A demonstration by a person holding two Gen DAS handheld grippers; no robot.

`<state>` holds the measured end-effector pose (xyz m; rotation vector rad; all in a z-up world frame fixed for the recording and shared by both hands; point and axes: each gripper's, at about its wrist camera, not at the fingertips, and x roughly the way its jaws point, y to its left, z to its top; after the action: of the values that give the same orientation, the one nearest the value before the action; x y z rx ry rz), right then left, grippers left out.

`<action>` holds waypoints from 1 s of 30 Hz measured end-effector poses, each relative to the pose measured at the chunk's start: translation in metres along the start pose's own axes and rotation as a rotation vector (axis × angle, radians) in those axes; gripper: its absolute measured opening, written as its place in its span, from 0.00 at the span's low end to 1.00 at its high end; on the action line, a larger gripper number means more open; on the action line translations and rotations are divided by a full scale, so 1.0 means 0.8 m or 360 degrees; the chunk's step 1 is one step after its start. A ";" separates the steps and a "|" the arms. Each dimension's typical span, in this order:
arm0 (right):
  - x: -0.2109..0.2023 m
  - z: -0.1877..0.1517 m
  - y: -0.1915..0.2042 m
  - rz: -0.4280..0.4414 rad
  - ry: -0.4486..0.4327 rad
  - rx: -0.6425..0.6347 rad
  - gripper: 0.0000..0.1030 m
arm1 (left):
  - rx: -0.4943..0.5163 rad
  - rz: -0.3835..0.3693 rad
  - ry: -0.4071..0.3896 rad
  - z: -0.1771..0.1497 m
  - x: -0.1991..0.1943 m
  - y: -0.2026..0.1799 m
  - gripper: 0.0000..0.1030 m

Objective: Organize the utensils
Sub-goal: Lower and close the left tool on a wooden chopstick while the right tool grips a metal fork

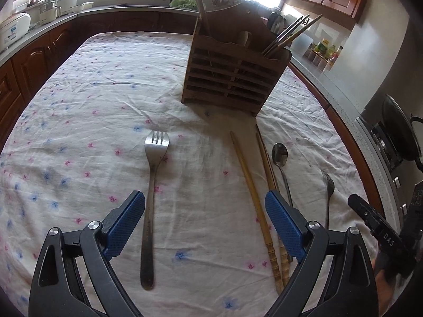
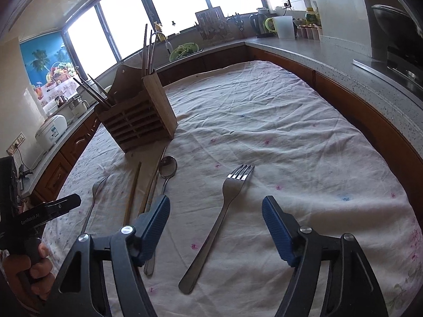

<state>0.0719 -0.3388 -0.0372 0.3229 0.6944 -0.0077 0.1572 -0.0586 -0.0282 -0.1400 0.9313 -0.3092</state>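
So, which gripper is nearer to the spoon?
Left. The left gripper has its right finger beside the spoon handle; the right gripper straddles a fork, spoon outside its left finger.

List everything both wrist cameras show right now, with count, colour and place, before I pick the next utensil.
Forks: 2, silver; left fork lies between the left gripper's fingers, right fork between the right gripper's fingers.
Spoon: 1, silver, between the forks, beside the chopsticks.
Loose chopsticks: 2, tan wood, on the cloth in front of the holder.
Utensil holder: 1, brown wood, slatted, upright at mid-table, with chopsticks standing in it.
Tablecloth: 1, white with pink and blue flowers, covering the table.
Counters: grey, around the table, carrying kitchenware.
Left gripper: black, blue pads, open.
Right gripper: black, blue pads, open.
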 end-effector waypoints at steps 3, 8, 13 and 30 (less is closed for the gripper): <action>0.017 0.005 -0.006 -0.0016 0.0050 0.0032 0.59 | 0.0064 -0.0031 0.0039 0.013 0.018 -0.015 0.90; 0.043 0.014 -0.010 -0.0045 0.0120 0.0053 0.52 | 0.0145 -0.0051 0.0134 0.033 0.053 -0.038 0.74; 0.060 0.020 -0.009 -0.0063 0.0165 0.0052 0.47 | 0.0210 -0.0028 0.0229 0.051 0.091 -0.055 0.63; 0.092 0.030 -0.012 -0.0114 0.0243 0.0027 0.31 | 0.0627 0.0046 0.0340 0.058 0.121 -0.078 0.19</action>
<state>0.1425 -0.3475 -0.0690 0.3169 0.8575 -0.0578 0.2361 -0.1495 -0.0594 0.2730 1.0643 -0.4812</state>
